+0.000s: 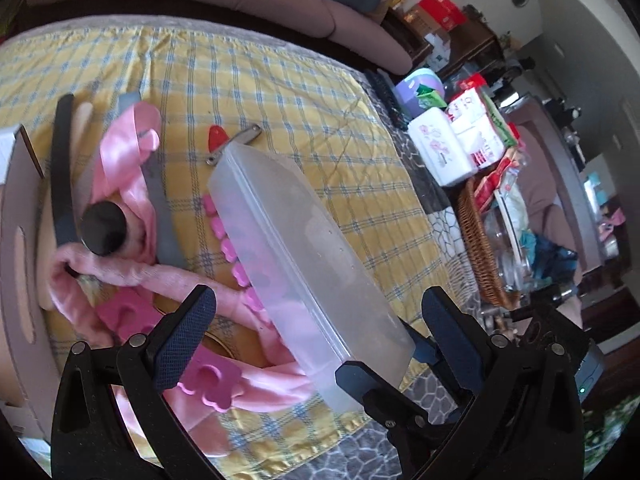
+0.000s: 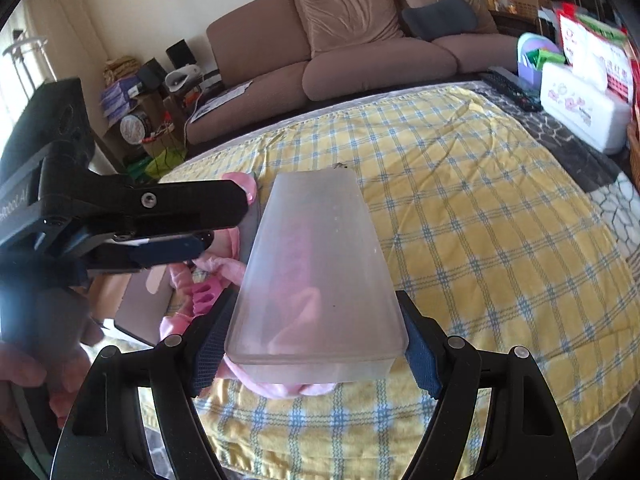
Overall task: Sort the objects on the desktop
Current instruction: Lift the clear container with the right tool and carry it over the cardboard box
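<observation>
Both wrist views close – angled down, sharing box (image 1: 304,248)

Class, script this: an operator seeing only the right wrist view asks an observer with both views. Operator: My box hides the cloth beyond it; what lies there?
Observer: A metal clipper and a red piece lie just past the box.
Operator: Is the left gripper open?
Observer: Yes, the left gripper stands wide open, pinching nothing.
Operator: What's left of the box?
Observer: A black round-topped brush rests on a pink ribbon.
</observation>
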Demonstrator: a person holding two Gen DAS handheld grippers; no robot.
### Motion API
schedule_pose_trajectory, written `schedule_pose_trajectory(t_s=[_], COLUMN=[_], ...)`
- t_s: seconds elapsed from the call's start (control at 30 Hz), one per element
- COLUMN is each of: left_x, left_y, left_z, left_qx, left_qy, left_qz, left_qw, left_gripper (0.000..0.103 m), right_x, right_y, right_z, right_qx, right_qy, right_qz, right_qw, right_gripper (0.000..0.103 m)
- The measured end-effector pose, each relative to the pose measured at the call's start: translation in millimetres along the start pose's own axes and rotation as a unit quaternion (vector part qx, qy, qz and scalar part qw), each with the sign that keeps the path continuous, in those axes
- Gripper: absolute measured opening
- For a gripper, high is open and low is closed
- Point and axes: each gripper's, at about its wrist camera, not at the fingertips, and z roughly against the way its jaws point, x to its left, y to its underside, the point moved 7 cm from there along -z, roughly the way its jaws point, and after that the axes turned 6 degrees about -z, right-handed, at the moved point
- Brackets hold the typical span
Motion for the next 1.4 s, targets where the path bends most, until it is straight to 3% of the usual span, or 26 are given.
schedule_pose_trajectory(t_s=[0.1,0.23,0.3,0.33,0.37,0.43,0.63,0.77,1.1,1.23,1.4], left_x=[7,13,14,16,17,19,25,44,163,206,238], left_y=[4,9,12,13,13,15,13,13,27,30,29], left_z=[-12,-19,-17,-13,-8,3,63,123,257,278,273], left_qx=[0.011,0.017,0.015,0.012,0.007,-0.001,-0.04,-0.073,-0.154,-0.173,-0.168], left_qy=[0.023,0.028,0.035,0.042,0.048,0.074,0.103,0.113,0.083,0.089,0.085], left_qz=[0.039,0.052,0.059,0.062,0.066,0.075,0.074,0.076,0.115,0.133,0.136], left_qw=[0.9989,0.9981,0.9975,0.9971,0.9966,0.9945,0.9911,0.9879,0.9778,0.9719,0.9727], left_gripper=[0.101,0.092,0.083,0.07,0.064,0.061,0.058,0.055,0.055,0.056,0.056], right_x=[-3,5,15,18,20,24,59,105,242,278,301], right_y=[5,12,15,15,15,15,12,9,33,45,56], right_z=[6,15,21,23,26,32,53,62,19,-9,-47], right_qx=[0.001,0.005,0.002,0.0,-0.003,-0.006,-0.012,-0.014,0.022,0.044,0.078], right_qy=[-0.024,-0.043,-0.039,-0.034,-0.029,-0.026,-0.047,-0.077,-0.145,-0.148,-0.128], right_qz=[-0.024,-0.013,0.012,0.024,0.034,0.052,0.095,0.133,0.231,0.267,0.323], right_qw=[0.999,0.999,0.999,0.999,0.999,0.998,0.994,0.988,0.962,0.951,0.935], right_gripper=[0.078,0.078,0.078,0.078,0.078,0.078,0.078,0.078,0.078,0.078,0.078])
